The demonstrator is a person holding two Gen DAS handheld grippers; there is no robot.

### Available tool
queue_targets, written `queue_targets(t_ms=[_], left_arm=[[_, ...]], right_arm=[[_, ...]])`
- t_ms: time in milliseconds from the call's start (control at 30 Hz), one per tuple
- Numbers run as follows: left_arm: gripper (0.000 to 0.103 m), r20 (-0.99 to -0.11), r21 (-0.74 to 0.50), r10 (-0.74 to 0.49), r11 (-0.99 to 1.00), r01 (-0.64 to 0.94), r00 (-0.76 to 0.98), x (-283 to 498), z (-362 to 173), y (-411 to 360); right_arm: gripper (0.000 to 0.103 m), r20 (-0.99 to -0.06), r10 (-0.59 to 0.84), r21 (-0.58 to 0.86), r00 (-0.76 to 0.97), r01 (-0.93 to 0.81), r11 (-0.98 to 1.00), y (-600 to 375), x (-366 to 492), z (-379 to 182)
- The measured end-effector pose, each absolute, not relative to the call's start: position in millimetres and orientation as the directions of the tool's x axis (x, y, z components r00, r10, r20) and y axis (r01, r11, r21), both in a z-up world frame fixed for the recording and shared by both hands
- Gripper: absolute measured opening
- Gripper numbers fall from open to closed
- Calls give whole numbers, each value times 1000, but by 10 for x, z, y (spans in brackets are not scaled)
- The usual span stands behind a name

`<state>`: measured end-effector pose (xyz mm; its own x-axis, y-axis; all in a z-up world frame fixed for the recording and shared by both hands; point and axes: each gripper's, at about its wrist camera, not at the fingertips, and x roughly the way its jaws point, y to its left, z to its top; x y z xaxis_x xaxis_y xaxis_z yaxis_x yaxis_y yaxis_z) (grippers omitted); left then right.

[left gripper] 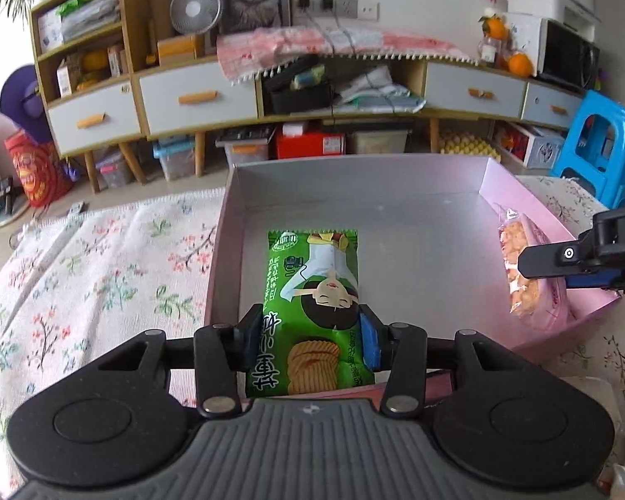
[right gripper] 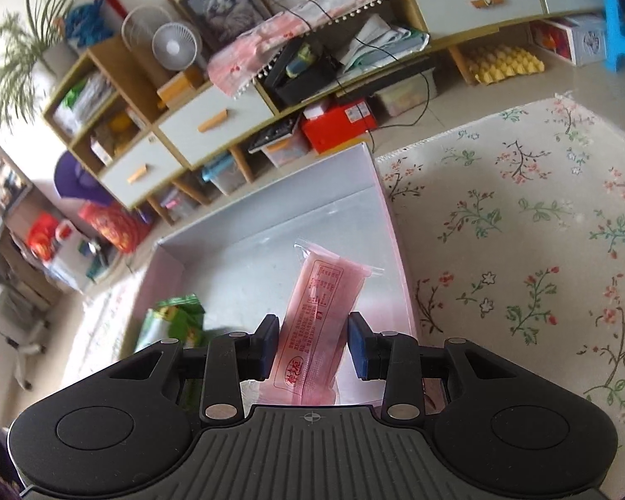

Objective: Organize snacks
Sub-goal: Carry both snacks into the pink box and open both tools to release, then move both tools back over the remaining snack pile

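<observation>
Clamped in the left gripper (left gripper: 310, 343), a green snack packet (left gripper: 312, 291) hangs over the pink box (left gripper: 416, 175); the right gripper (right gripper: 312, 343) pinches a pink snack packet (right gripper: 316, 325) at lower centre.

Surface is covered by a white floral cloth (left gripper: 104, 258), pink and green sprigs; directly on it sits a pink open box (left gripper: 396, 216), grey inside; left wrist view: box at 12 o'clock, cloth runs out to 9 and 3; right wrist view: cloth (right gripper: 521, 229) fills 1 to 4 o'clock, box (right gripper: 246, 250) at 11, its pink wall touching the cloth.
</observation>
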<state>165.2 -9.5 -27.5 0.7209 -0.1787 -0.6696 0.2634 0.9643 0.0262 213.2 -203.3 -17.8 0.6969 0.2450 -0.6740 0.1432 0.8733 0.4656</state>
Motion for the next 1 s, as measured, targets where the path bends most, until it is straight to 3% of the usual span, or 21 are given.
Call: queue_targets(t_ms=[300,533,600,667,733,1000], left_arm=[[42,-776,-4,-142,976,219,614,1636,-256,-67],[45,-766,-4,-147,974,224,625,1630,-292,-51],[52,-753,-15,-162,973,229,638,1625,-288,-46],[64,-742,-30,-175,973,228,648,1617,-263,-35],[74,-727,-33,-182,973,230,662,1585,-217,-31],[98,-697,-15,-179,972,236,694,1363,41,-14]], right_arm=[[35,-729,230,413,645,146,899,-1973,2125,-154],[37,-731,239,425,640,153,892,-1992,2117,-146],[39,-725,256,446,640,152,882,-2016,2112,-142],[56,-714,273,474,645,158,866,-2055,2098,-118],[64,-696,288,499,658,155,853,-2113,2076,-68],[84,-679,293,501,673,133,855,-2218,1853,223]])
